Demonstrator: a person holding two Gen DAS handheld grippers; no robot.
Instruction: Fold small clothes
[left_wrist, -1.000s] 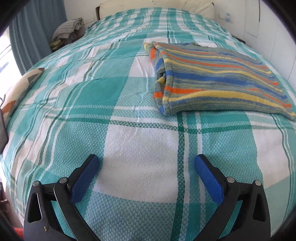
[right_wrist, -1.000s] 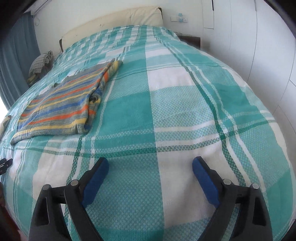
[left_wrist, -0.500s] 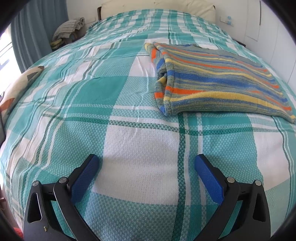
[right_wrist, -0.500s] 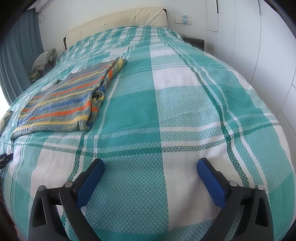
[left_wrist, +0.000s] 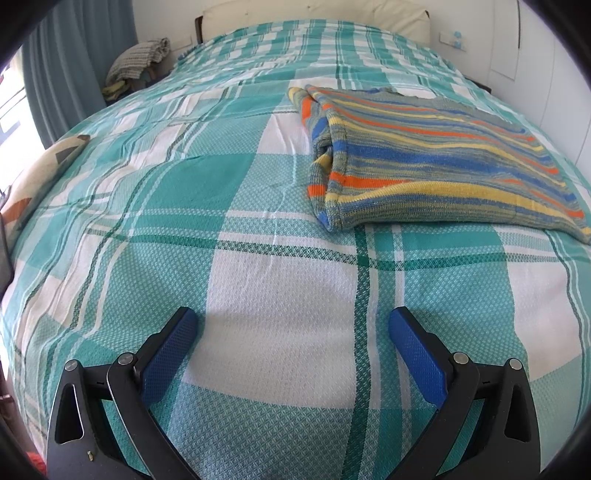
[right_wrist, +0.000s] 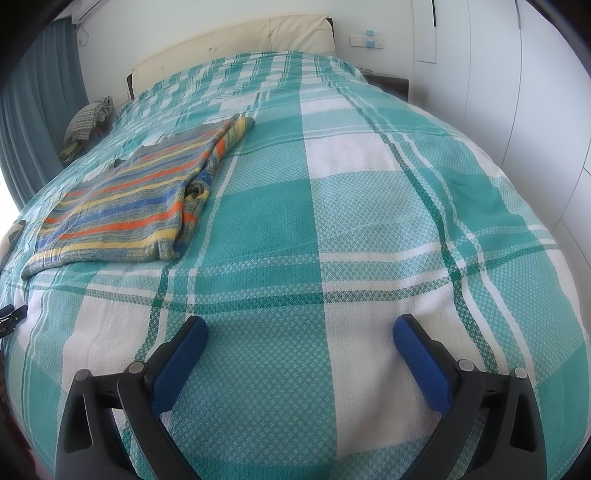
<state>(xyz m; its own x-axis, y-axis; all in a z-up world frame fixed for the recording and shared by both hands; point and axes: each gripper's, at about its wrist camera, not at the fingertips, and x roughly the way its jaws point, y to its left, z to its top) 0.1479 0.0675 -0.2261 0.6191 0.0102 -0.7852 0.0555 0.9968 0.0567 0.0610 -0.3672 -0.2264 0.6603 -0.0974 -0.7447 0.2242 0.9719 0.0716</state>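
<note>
Teal-and-white plaid bedspread (left_wrist: 229, 192) fills my left wrist view, where my left gripper (left_wrist: 293, 328) hangs over it with its blue pads spread wide and nothing between them, and the folded striped sweater (left_wrist: 436, 162) lies flat ahead to the right, well apart from the fingers. Through the right wrist view I see my right gripper (right_wrist: 300, 334) likewise spread wide and empty above the bedspread (right_wrist: 369, 206), with the sweater (right_wrist: 140, 206) far off to the left and a cream headboard (right_wrist: 236, 48) against the white wall beyond.

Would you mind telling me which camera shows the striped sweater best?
The left wrist view: the striped sweater lies nearer and larger there, its folded edge plain. The right wrist view shows it smaller, off to the left.
</note>
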